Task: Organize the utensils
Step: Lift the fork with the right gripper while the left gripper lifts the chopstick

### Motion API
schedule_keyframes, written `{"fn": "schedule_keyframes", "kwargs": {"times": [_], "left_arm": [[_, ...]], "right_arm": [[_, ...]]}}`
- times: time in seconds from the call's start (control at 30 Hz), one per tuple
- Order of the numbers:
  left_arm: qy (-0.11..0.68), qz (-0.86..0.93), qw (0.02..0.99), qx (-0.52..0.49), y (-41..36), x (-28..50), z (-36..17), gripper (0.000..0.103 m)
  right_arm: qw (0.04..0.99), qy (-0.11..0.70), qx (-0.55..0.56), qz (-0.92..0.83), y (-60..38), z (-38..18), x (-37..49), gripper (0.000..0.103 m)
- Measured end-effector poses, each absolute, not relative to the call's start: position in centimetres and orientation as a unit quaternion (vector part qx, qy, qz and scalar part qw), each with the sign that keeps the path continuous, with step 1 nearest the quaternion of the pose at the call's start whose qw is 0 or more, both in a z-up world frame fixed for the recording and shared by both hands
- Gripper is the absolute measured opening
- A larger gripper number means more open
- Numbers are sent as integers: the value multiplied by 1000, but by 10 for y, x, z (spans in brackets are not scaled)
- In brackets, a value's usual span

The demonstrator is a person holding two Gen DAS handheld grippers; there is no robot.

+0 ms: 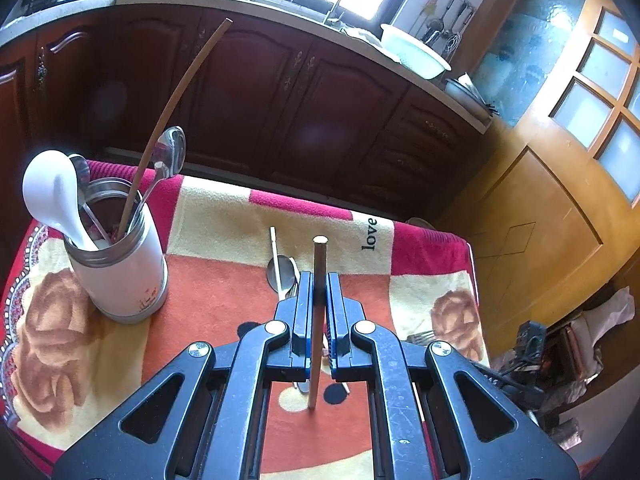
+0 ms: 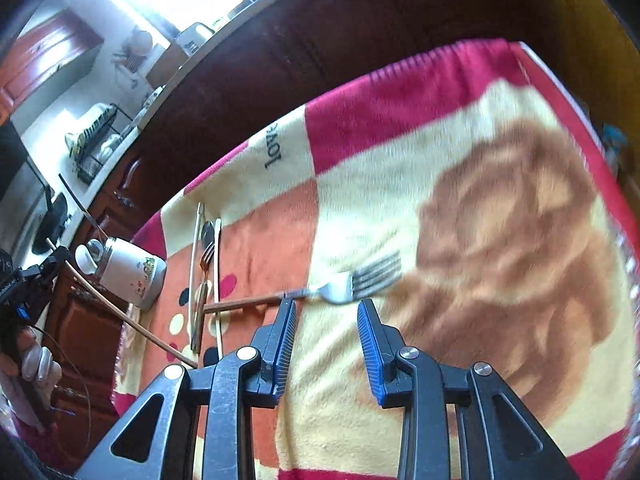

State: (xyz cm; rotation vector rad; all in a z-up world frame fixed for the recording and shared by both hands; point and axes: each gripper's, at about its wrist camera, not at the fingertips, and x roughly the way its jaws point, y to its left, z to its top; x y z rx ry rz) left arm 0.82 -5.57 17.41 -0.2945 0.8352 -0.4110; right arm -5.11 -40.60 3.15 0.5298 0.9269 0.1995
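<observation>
The left tool (image 1: 319, 280) is clenched on a chopstick (image 1: 318, 320) running along its fingers; the holder cup (image 1: 116, 256) stands ahead-left. The right tool (image 2: 326, 308) is released, a fork (image 2: 344, 286) lying crosswise just ahead.

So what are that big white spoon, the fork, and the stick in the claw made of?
The white spoon looks like glazed ceramic: thick, smooth, glossy. The fork looks like metal at the head, grey and shiny, with a brownish handle, maybe wood. The stick in the left claw seems plain wood or bamboo: matte, tan.
</observation>
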Motion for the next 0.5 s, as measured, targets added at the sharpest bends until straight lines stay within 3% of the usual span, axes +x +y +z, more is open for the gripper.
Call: {"fn": "schedule_keyframes", "kwargs": {"times": [0.27, 0.4, 0.5], "left_arm": [[402, -195, 883, -142, -58, 9, 174, 4], [403, -197, 883, -141, -59, 8, 174, 4], [403, -198, 882, -142, -56, 6, 173, 4]], "right_arm": [[858, 417, 291, 70, -413, 0, -32, 30], [867, 397, 298, 53, -414, -3, -25, 9], [877, 388, 278, 55, -410, 9, -28, 8]]}}
